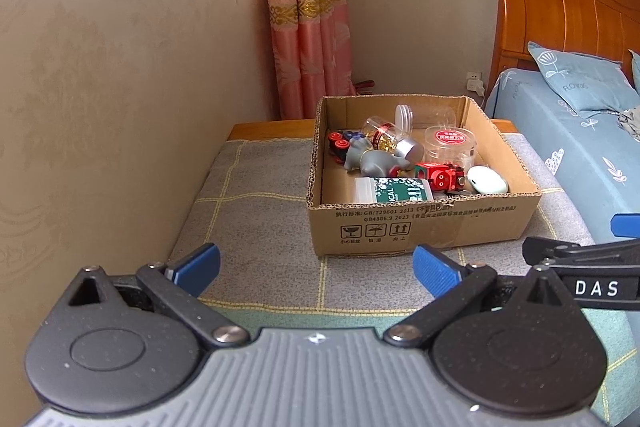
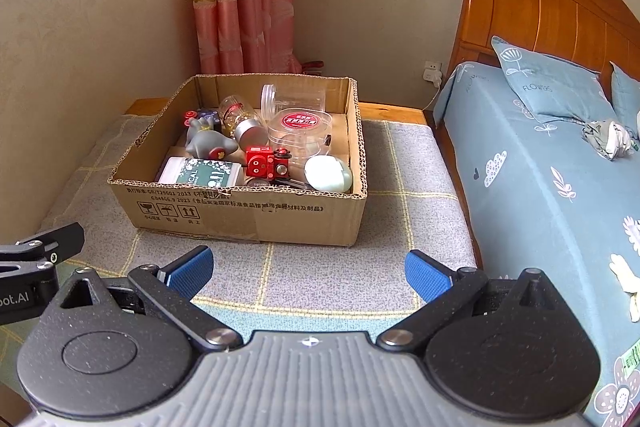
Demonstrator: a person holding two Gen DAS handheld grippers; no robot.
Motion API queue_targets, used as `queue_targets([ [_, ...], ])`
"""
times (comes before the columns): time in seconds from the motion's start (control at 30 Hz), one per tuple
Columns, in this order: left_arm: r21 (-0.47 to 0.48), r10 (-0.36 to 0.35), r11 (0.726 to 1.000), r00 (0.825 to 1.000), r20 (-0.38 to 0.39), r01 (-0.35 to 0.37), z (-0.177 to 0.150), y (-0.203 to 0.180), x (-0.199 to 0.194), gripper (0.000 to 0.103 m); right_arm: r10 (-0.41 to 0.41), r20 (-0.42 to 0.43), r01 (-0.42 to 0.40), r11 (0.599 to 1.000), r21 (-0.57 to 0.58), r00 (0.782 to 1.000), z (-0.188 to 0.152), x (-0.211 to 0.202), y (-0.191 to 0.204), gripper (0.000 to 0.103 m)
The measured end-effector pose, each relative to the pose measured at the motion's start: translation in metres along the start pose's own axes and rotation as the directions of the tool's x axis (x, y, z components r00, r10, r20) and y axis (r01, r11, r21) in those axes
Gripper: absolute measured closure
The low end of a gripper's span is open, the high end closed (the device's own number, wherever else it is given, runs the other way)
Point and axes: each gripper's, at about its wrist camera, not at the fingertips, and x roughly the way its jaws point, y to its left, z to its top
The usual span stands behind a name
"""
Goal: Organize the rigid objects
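Your left gripper [image 1: 316, 269] hangs over the near part of the grey checked mat [image 1: 256, 219], its blue fingers [image 1: 198, 267] spread wide apart with nothing between them. Your right gripper [image 2: 308, 273] sits just beside it at the same height, its fingers also wide apart and holding nothing.

Farther on, in the middle of the mat, stands the cardboard box [image 2: 248, 219], open at the top, and everything you are sorting lies inside it. At its left, a green-labelled bottle [image 2: 200, 175] lies on its side against the near wall. Behind it is a grey toy figure [image 2: 208, 143], with a small red-wheeled toy [image 1: 338, 147] toward the far left corner. A clear jar with a silver cap [image 2: 242, 121] lies tilted in the middle. Right of that a round clear tub with a red label [image 2: 300, 125] sits toward the far side, a red toy robot [image 2: 266, 163] in front of it. A pale egg-shaped case [image 2: 328, 174] rests in the near right corner.

To the right of the mat is the bed [image 2: 540, 163].
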Motion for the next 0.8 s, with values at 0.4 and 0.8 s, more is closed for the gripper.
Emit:
queue_targets([
  [0.4,0.000,-0.003,1.000,1.000,0.002,0.003,-0.0001,0.0008,0.0002,0.001,0.000,0.006,0.000,1.000,0.001,1.000,0.0003,-0.0023,-0.0013,0.000],
  [0.8,-0.003,-0.015,1.000,1.000,-0.002,0.015,-0.0010,0.0031,0.0033,0.001,-0.013,-0.002,0.013,1.000,-0.010,1.000,0.0013,-0.0007,0.0018,0.000],
])
